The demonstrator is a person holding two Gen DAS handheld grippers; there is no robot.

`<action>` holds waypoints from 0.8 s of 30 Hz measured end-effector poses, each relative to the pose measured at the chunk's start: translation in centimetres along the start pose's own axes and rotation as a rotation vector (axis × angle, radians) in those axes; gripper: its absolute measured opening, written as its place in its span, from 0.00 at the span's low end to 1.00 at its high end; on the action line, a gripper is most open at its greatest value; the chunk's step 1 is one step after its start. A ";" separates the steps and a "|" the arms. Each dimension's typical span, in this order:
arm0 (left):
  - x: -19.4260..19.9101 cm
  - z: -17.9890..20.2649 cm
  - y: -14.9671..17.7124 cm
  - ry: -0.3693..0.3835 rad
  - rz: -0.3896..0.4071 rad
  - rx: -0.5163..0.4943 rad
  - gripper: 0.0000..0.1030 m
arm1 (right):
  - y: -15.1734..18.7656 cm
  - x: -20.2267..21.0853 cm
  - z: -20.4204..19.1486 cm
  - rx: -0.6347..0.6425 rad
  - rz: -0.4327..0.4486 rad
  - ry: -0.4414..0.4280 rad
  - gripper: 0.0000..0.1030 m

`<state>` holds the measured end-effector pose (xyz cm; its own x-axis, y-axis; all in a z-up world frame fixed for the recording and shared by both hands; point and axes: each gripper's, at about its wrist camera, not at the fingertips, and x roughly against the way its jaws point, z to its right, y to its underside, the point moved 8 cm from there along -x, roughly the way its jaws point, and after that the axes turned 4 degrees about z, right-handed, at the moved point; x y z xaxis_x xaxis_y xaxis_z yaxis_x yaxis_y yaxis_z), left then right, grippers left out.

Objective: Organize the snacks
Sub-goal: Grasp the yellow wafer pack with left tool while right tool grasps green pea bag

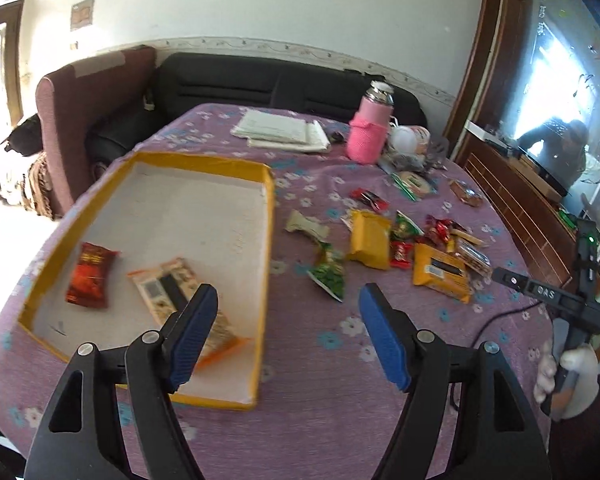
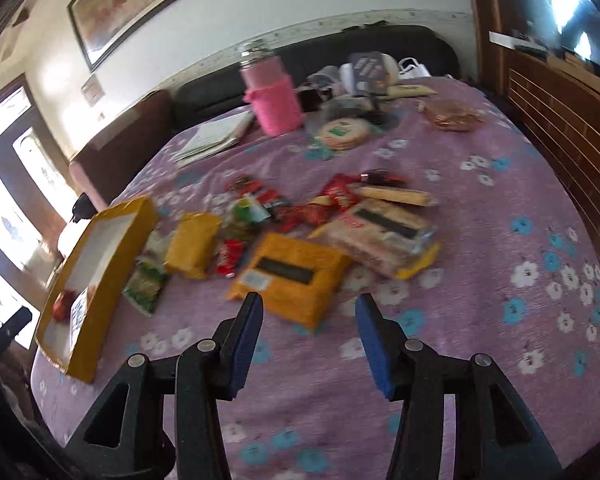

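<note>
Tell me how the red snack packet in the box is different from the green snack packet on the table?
The red packet lies inside the yellow box; the green packet lies outside it on the purple cloth. The red packet is dark red with gold print; the green packet is green and yellowish. The red one looks plump and smooth; the green one looks flatter and crinkled. Both are small sealed snack packs lying flat, and neither is held.

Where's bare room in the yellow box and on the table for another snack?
Inside the yellow box, the far half beyond the red packet and the striped packet is bare. The near tablecloth right of the snack pile is free. By the pink flask it is crowded.
</note>
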<state>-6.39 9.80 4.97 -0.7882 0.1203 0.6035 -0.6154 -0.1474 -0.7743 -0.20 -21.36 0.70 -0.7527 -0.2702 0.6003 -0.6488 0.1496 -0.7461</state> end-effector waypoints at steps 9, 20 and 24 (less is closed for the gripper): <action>-2.2 0.5 1.0 0.036 -0.090 0.089 0.71 | -2.9 -7.5 -5.9 0.103 -0.068 -0.068 0.51; -2.1 0.8 1.3 0.023 -0.086 0.071 0.71 | -3.7 -15.1 -8.0 0.057 -0.146 0.012 0.54; -1.9 1.0 1.2 0.029 -0.078 0.042 0.71 | -3.1 -15.3 -8.6 0.107 -0.139 0.050 0.41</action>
<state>-5.64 8.40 3.10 -0.7375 0.1618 0.6557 -0.6753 -0.1776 -0.7158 12.32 -9.50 -3.70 -0.6626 -0.2333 0.7117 -0.7336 0.0110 -0.6795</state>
